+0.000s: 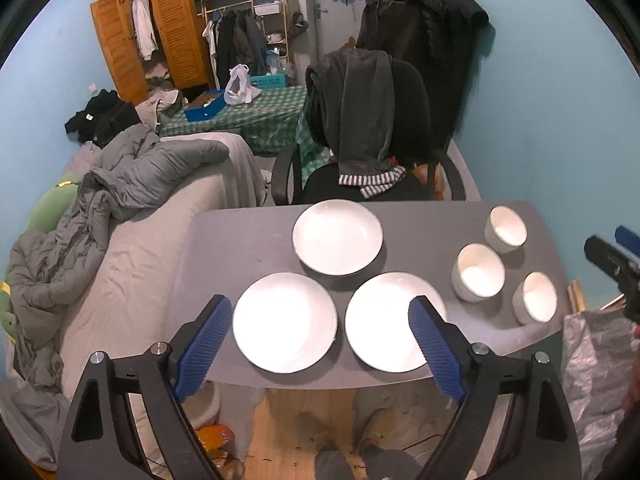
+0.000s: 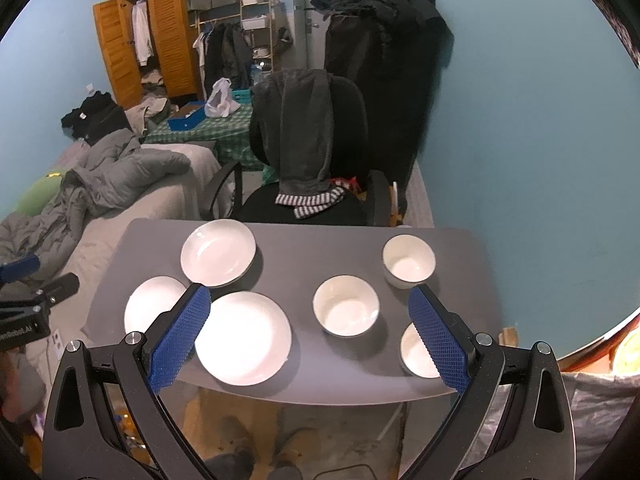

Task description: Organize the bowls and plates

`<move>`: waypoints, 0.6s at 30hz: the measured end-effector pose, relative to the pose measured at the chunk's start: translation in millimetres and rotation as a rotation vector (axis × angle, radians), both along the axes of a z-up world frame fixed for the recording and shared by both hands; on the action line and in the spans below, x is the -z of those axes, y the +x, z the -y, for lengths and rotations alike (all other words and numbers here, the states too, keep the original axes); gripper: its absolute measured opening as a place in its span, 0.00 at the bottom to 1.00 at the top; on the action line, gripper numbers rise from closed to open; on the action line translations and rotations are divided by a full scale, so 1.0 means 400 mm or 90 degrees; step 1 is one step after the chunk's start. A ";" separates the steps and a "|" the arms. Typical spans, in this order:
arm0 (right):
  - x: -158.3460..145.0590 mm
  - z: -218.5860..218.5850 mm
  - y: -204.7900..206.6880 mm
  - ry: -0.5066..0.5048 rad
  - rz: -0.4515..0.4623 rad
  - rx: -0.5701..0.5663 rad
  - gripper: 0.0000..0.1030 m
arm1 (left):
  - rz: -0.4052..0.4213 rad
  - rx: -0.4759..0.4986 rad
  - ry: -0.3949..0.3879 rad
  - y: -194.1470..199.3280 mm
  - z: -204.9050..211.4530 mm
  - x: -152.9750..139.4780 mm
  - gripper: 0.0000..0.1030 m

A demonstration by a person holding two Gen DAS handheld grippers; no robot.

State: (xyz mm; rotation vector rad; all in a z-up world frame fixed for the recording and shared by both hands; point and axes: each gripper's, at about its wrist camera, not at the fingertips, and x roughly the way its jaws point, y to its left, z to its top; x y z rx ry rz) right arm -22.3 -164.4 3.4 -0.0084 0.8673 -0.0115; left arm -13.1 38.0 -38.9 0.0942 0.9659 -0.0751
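Three white plates point(image 1: 338, 237) and three bowls point(image 1: 478, 272) are spread on the grey table point(image 1: 224, 248). Both grippers, left gripper point(image 1: 320, 320) and right gripper point(image 2: 310, 310), are held apart, empty. Partial lettering "enRobot.AI" point(image 2: 18, 332) is seen only from the right wrist.

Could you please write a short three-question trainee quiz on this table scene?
1. How many plates lie on the grey table?
2. True or false: the bowls are stacked.
3. Which gripper's view is centred on the plates: A) left gripper B) right gripper?

Key:
1. Three: far plate, near-left plate, near-right plate.
2. False: far bowl, middle bowl and near bowl stand apart.
3. A.
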 end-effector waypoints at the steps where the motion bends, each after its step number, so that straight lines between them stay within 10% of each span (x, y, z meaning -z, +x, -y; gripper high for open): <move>1: 0.006 -0.004 0.002 0.003 -0.001 -0.003 0.95 | -0.001 0.008 0.004 -0.001 -0.001 0.010 0.89; 18: 0.150 -0.055 0.023 0.026 -0.015 -0.028 0.95 | -0.018 0.025 0.013 0.029 -0.038 0.222 0.89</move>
